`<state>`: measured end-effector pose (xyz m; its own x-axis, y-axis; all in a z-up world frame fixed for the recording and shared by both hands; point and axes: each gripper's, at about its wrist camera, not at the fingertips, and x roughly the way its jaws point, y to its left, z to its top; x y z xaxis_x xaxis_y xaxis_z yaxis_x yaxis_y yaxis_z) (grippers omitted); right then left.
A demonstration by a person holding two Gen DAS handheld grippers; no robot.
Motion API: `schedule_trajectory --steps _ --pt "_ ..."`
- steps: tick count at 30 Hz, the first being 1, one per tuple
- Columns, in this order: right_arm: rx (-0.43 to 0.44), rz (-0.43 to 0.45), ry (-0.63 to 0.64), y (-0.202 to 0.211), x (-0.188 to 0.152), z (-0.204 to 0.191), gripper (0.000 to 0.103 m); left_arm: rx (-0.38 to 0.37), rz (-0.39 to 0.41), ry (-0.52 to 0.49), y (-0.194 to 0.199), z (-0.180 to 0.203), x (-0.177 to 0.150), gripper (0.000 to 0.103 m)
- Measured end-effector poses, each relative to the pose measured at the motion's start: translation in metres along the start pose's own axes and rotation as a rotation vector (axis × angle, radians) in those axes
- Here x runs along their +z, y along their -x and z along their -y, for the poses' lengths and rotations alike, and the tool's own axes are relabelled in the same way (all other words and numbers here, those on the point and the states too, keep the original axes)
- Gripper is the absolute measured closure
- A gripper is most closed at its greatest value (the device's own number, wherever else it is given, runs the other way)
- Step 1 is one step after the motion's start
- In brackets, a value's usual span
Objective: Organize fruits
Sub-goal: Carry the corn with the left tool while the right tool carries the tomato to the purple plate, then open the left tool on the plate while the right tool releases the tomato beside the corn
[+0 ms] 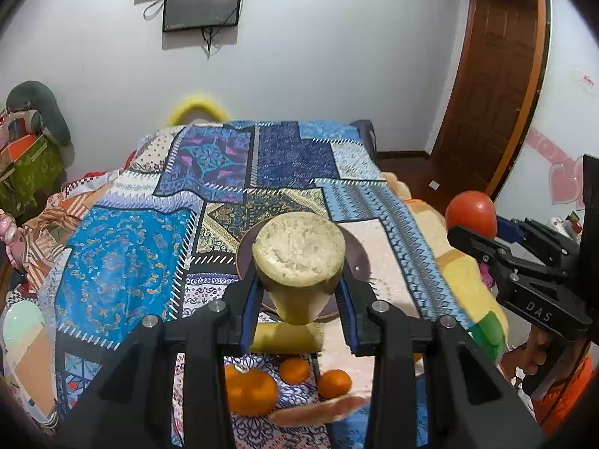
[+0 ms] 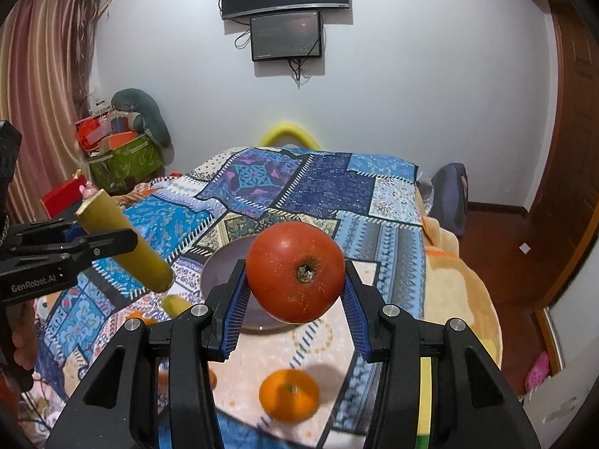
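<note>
Left wrist: patchwork bedspread, white wall.

The left gripper points forward and downward, its blue pads clamped on a held piece. The right gripper points the same way beside it, pads pressed on a round item, a hand gripping its handle.

Patchwork bed: plate, oranges.

We look from each wrist, close, down over the bed; both views share its plate.
</note>
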<state>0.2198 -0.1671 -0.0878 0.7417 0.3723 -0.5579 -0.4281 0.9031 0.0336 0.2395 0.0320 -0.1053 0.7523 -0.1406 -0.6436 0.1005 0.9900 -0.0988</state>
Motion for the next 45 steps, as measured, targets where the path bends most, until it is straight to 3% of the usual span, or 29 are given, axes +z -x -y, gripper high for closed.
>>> schedule_trajectory --steps 5,19,34,41,43,45 --pt "0.000 -0.039 0.019 -0.033 0.003 -0.001 0.059 -0.023 -0.066 0.018 -0.034 -0.012 0.001 0.066" --pt "0.026 -0.261 0.030 -0.134 -0.010 0.009 0.059 -0.056 -0.236 0.088 -0.129 -0.038 0.002 0.066" --pt "0.058 -0.398 0.043 -0.195 -0.011 0.016 0.059 -0.068 -0.252 0.108 -0.178 -0.046 0.028 0.066" --pt "0.050 -0.433 0.072 -0.204 -0.015 0.014 0.058 -0.021 -0.261 0.127 -0.186 -0.053 0.029 0.066" --pt "0.055 -0.441 0.067 -0.205 -0.016 0.014 0.057 -0.023 -0.269 0.131 -0.187 -0.054 0.028 0.066" --pt "0.048 -0.421 0.065 -0.200 -0.014 0.014 0.043 -0.026 -0.265 0.125 -0.184 -0.053 0.026 0.066"
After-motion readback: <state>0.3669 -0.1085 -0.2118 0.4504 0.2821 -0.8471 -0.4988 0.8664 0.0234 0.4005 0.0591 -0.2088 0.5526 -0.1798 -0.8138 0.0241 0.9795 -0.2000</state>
